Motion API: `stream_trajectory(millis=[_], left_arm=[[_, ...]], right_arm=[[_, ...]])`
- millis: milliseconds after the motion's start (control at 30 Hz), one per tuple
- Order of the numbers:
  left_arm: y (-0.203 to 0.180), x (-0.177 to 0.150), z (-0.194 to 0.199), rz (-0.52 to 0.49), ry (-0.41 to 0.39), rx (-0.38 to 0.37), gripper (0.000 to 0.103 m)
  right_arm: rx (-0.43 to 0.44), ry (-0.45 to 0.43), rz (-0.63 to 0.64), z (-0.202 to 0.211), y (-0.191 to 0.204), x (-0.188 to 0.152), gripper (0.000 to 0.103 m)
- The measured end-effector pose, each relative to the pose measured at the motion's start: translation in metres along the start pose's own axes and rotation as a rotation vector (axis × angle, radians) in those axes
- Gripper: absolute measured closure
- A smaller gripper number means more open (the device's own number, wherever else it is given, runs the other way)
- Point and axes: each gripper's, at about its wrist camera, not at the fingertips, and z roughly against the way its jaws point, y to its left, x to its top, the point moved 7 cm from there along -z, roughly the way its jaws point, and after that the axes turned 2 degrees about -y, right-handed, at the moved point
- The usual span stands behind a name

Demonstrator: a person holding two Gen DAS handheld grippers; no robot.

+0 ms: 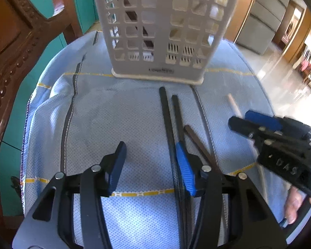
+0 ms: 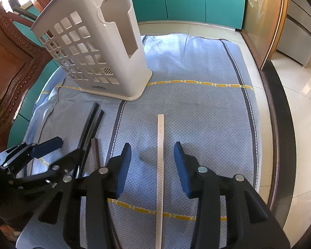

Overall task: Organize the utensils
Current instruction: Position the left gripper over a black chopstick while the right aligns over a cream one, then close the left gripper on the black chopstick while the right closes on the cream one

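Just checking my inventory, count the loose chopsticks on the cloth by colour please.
Black chopsticks: 2
Brown chopstick: 1
White chopstick: 1
Total: 4

Blue cloth [image 2: 197, 108], wooden chair [image 1: 14, 47], teal cabinets [image 2: 186, 0].

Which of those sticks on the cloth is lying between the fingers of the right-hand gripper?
The white chopstick. It lies alone on the blue cloth between the open right gripper fingers, untouched. The dark chopsticks lie apart, over by the left gripper.
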Motion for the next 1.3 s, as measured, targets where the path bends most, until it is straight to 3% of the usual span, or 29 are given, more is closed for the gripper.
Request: stream_trajectory(millis=[100,167,200,433,567,833,900,1067,1300], left_arm=[[-0.004,-0.001,0.002,-0.013,-0.006,0.016,0.055],[-0.003,0.0,0.005,0.003,0.0,0.003,0.088],[-0.003,0.0,0.005,-0.006,0.002,0.011,0.092],[0.013,0.005,0.009,-0.027,0.023,0.021,0.092],[0.029,0.01,0.008,0.037,0.031,0.043,0.071],[0.043,0.019,0.004,0.085,0.042,0.045,0.067],[0.043,0.022,0.004,0.08,0.042,0.048,0.068],[0.032,0.02,0.004,0.02,0.04,0.035,0.093],[0.019,0.019,0.008,-0.032,0.05,0.043,0.095]], right_arm=[[-0.002,-0.001,0.006,0.0,0.0,0.0,0.059],[-0.002,-0.002,0.01,0.0,0.0,-0.001,0.06],[-0.004,-0.003,0.015,0.0,0.0,-0.001,0.06],[-0.018,-0.001,0.039,0.001,0.0,-0.003,0.06],[-0.044,-0.007,0.066,-0.001,0.002,-0.003,0.059],[-0.126,-0.039,0.144,-0.004,0.008,-0.006,0.058],[-0.124,-0.04,0.142,-0.004,0.008,-0.005,0.058],[-0.121,-0.041,0.146,-0.002,0.008,-0.007,0.058],[-0.119,-0.041,0.147,-0.001,0.007,-0.007,0.058]])
